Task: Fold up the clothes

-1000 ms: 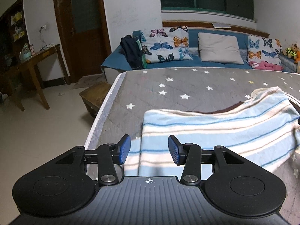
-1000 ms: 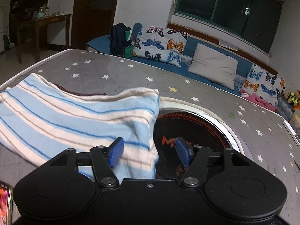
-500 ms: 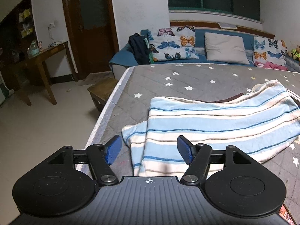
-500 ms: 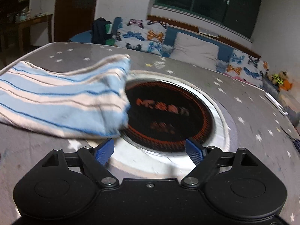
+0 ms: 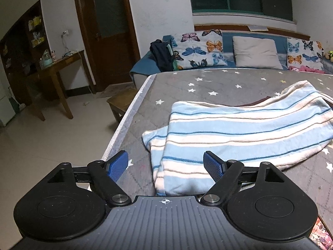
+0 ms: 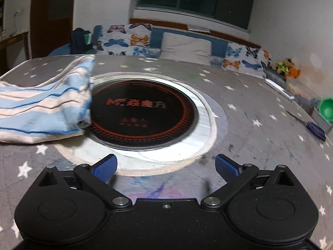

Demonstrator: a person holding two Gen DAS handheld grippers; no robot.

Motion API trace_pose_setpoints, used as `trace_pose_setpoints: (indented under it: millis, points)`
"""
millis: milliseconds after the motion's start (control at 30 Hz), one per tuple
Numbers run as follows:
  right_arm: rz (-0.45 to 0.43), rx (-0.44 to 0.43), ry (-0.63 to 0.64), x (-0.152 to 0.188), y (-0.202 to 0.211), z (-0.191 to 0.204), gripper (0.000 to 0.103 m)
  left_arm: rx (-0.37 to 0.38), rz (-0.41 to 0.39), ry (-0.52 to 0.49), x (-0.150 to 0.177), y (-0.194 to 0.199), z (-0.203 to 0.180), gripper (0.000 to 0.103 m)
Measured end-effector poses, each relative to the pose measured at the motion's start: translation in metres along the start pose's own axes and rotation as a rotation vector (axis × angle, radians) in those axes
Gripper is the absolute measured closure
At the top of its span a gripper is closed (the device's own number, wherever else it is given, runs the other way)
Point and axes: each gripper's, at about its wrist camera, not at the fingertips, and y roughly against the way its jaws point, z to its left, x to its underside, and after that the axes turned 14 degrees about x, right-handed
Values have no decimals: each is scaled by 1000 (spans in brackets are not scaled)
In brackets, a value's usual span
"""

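One striped garment (image 5: 239, 133), pale blue and cream with thin dark-blue lines, lay folded over on itself on the grey star-print table cover (image 5: 208, 83), near the cover's left edge, its far end lapping the rim of a round black cooktop (image 6: 143, 110) set in a white ring. Just short of the garment's near hem hovered the left gripper (image 5: 165, 165), jaws spread wide and holding nothing. Off to the side, the right gripper (image 6: 165, 166) hung over bare cover before the cooktop, jaws likewise spread and empty. Beyond stood a sofa with butterfly cushions (image 5: 199, 50) and a wooden side table (image 5: 60, 68).
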Motion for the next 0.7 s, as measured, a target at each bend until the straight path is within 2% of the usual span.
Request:
trace_pose_setpoints:
  millis: [200,700]
  points:
    - [8,39,-32,0,-12,-13,0,3,5,-1,-1,3,-4,22]
    - [59,41,-45,-5,-37,-17,0,-13,18,28,5,-9,-3,21]
